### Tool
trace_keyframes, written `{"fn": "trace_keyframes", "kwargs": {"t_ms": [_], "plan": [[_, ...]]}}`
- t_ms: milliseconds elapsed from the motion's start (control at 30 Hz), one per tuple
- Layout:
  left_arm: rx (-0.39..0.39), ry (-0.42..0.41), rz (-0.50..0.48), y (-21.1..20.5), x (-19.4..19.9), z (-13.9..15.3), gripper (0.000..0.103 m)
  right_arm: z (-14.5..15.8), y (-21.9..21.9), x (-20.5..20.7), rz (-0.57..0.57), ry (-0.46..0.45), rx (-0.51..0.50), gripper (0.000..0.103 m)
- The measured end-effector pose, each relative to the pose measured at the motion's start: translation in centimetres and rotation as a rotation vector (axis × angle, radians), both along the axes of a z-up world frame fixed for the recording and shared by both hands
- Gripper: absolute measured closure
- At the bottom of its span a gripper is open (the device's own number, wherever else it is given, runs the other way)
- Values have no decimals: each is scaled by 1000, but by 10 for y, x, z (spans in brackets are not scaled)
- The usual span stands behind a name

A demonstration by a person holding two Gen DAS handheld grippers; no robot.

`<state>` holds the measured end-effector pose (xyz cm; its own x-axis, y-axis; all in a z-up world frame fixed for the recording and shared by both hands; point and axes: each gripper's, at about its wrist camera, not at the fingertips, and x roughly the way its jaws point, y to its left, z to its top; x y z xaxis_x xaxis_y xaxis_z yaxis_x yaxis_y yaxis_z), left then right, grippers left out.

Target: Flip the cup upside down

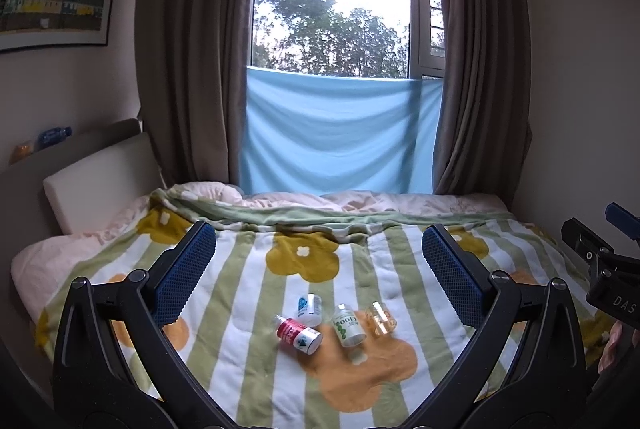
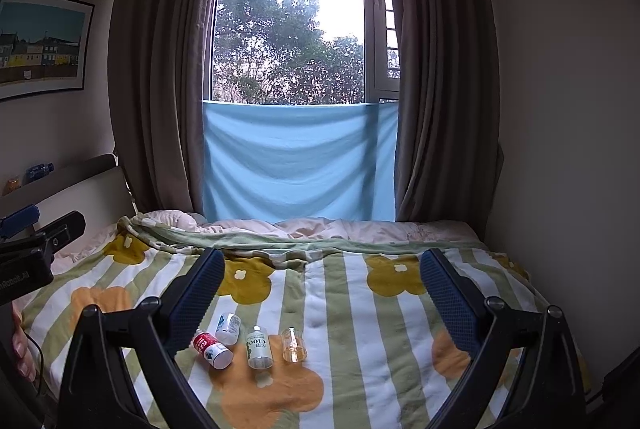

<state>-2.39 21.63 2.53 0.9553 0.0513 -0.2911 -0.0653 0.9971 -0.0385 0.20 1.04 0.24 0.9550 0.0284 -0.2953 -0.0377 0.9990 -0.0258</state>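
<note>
A small clear glass cup (image 1: 382, 319) lies on its side on the flowered blanket, rightmost in a row of small containers; it also shows in the right wrist view (image 2: 293, 345). My left gripper (image 1: 318, 257) is open and empty, held above and short of the cup. My right gripper (image 2: 322, 281) is open and empty too, also above and short of it. The right gripper's body (image 1: 604, 269) shows at the right edge of the left wrist view, and the left gripper's body (image 2: 28, 249) at the left edge of the right wrist view.
Three small bottles lie left of the cup: a green-label one (image 1: 349, 325), a red-label one (image 1: 298, 333) and a blue-label one (image 1: 309, 309). The blanket (image 1: 248, 349) covers a bed with a headboard (image 1: 96, 181) at left, curtains and a window behind, a wall at right.
</note>
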Motion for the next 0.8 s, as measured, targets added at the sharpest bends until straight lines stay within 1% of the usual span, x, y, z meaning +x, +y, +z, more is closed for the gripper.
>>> {"fn": "trace_keyframes", "kwargs": {"t_ms": [800], "plan": [[-2,-8,-23,2,-1,1,0,0,-2,0,8,-16,9,5]]}}
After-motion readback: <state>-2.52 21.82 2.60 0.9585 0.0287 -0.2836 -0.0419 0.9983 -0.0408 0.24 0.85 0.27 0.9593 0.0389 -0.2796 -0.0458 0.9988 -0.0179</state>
